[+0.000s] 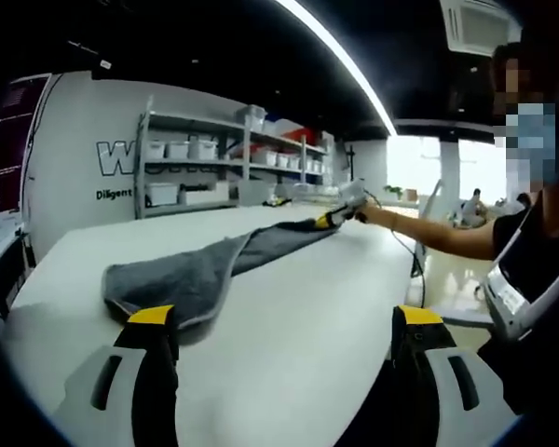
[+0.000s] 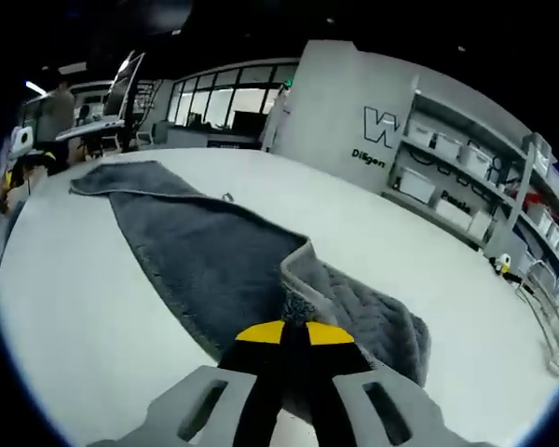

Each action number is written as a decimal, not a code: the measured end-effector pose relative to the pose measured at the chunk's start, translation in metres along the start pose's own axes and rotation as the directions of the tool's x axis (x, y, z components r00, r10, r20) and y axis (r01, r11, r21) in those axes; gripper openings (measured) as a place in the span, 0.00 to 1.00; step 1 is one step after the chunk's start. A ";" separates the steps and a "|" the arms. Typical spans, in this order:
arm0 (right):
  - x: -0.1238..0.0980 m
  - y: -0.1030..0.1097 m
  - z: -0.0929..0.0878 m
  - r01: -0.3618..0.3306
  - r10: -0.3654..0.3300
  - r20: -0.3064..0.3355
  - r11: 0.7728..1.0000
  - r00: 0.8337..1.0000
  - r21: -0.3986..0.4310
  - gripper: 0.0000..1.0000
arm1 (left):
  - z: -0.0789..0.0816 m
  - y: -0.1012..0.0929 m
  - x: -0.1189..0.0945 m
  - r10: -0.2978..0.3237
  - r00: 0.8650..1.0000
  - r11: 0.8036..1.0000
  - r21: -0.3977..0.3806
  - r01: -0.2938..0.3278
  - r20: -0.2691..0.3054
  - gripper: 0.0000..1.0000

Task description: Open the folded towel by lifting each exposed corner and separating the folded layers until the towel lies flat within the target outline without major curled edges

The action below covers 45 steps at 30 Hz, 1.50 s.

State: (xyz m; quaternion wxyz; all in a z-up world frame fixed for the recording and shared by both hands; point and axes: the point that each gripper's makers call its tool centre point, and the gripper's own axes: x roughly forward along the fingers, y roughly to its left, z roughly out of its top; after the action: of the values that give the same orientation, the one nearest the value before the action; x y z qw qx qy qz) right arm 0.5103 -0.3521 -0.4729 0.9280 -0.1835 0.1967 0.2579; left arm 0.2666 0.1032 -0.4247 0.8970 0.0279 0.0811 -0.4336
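A grey towel (image 1: 191,277) lies partly unfolded on the white table (image 1: 307,289), stretched in a long strip toward the far side. My left gripper (image 1: 284,317) is open, its yellow-tipped jaws wide apart just short of the towel's near end, with nothing between them. At the far end my right gripper (image 1: 338,217), held by a person's hand, pinches the towel. In the right gripper view my right gripper (image 2: 293,333) is shut on a raised fold of the towel (image 2: 205,251), which runs away to the upper left over the table (image 2: 84,317).
Metal shelving (image 1: 228,158) with white bins stands behind the table against a grey wall; the shelving (image 2: 466,177) also lines the right side. The person (image 1: 531,233) stands at the table's right edge. Bare tabletop lies on both sides of the towel.
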 end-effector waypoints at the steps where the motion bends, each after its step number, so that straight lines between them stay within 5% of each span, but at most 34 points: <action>1: 0.001 0.001 -0.001 -0.004 0.004 -0.003 1.000 1.000 0.001 0.02 | 0.001 -0.001 0.000 -0.003 1.000 1.000 -0.001 0.003 0.003 0.93; 10: -0.006 0.009 -0.005 -0.034 0.034 0.002 0.998 0.999 0.057 0.17 | 0.001 -0.002 0.000 -0.008 1.000 1.000 0.000 0.008 0.008 0.93; 20: -0.032 0.010 0.010 -0.003 0.003 0.026 1.000 1.000 0.012 0.26 | -0.003 -0.003 -0.003 -0.002 1.000 1.000 -0.009 0.002 0.012 0.93; 30: -0.027 -0.018 0.016 -0.018 0.017 -0.030 1.000 0.999 -0.021 0.35 | -0.001 -0.005 -0.002 -0.007 1.000 1.000 -0.013 0.007 0.022 0.93; 37: -0.005 -0.016 0.000 -0.159 0.143 -0.167 0.984 0.976 -0.086 0.35 | -0.004 -0.004 -0.002 -0.008 1.000 1.000 -0.017 0.008 0.013 0.93; 45: 0.010 -0.004 -0.005 -0.250 0.226 -0.217 0.964 0.950 -0.090 0.31 | -0.006 0.002 -0.004 -0.002 1.000 1.000 -0.030 0.003 0.011 0.92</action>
State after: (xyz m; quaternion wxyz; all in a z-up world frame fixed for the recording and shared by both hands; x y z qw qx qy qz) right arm 0.5193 -0.3532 -0.4810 0.8524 -0.2380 0.2966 0.3589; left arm 0.2649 0.1078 -0.4301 0.8973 0.0121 0.0825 -0.4336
